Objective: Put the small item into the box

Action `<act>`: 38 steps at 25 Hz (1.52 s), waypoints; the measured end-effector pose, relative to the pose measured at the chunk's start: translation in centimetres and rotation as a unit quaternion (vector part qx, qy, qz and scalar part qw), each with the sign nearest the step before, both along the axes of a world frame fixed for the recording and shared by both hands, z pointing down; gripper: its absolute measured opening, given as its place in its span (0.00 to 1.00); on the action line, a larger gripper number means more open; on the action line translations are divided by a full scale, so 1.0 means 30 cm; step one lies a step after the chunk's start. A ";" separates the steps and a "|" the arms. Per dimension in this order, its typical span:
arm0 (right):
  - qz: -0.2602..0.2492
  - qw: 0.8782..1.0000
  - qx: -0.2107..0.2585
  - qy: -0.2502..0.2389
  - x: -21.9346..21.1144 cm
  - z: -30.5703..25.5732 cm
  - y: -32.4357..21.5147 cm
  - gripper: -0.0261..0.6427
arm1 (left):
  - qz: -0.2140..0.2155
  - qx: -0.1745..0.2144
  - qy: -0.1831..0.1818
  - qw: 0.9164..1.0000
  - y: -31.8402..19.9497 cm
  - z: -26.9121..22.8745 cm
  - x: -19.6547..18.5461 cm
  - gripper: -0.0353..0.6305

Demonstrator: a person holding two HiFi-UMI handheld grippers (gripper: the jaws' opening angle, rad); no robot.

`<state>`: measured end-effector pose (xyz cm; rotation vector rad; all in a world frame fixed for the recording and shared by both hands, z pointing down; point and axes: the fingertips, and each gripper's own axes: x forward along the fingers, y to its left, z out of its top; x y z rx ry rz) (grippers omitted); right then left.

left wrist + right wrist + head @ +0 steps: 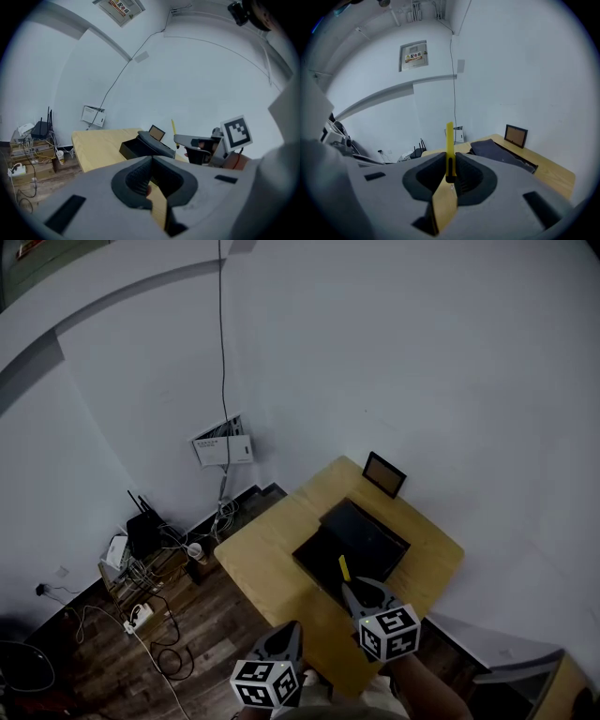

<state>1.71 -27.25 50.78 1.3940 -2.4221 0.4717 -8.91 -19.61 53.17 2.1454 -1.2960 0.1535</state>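
1. The wooden table [267,563] carries the black box on its far right part.
2. The black box [361,538] is open, with its lid raised at the far side.
3. The right gripper [349,589] hangs over the near edge of the box, its 2 jaws pinching a yellow stick.
4. The left gripper [289,629] is left of the box and nearer the person. Its 2 jaws are pressed together with nothing between them.
5. A picture frame [384,473] stands just beyond the box, at the table's far corner.
6. The yellow stick [344,568] has a dark lower end and juts out past the right jaws. It is above the box's near edge, not inside the box.
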 end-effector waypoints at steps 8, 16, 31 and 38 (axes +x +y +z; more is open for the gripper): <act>-0.018 0.997 -0.067 0.044 -0.017 0.208 -0.160 0.12 | -0.006 -0.022 0.014 1.000 -0.064 0.068 0.019 0.06; -0.033 0.990 -0.115 0.080 -0.033 0.374 -0.255 0.12 | -0.002 -0.047 0.010 0.999 -0.104 0.142 0.041 0.06; -0.034 0.962 -0.225 0.150 -0.013 0.631 -0.327 0.12 | 0.009 -0.063 0.007 0.998 -0.123 0.183 0.067 0.06; -0.035 0.954 -0.242 0.175 -0.010 0.675 -0.336 0.12 | 0.000 -0.066 0.006 0.998 -0.115 0.188 0.043 0.06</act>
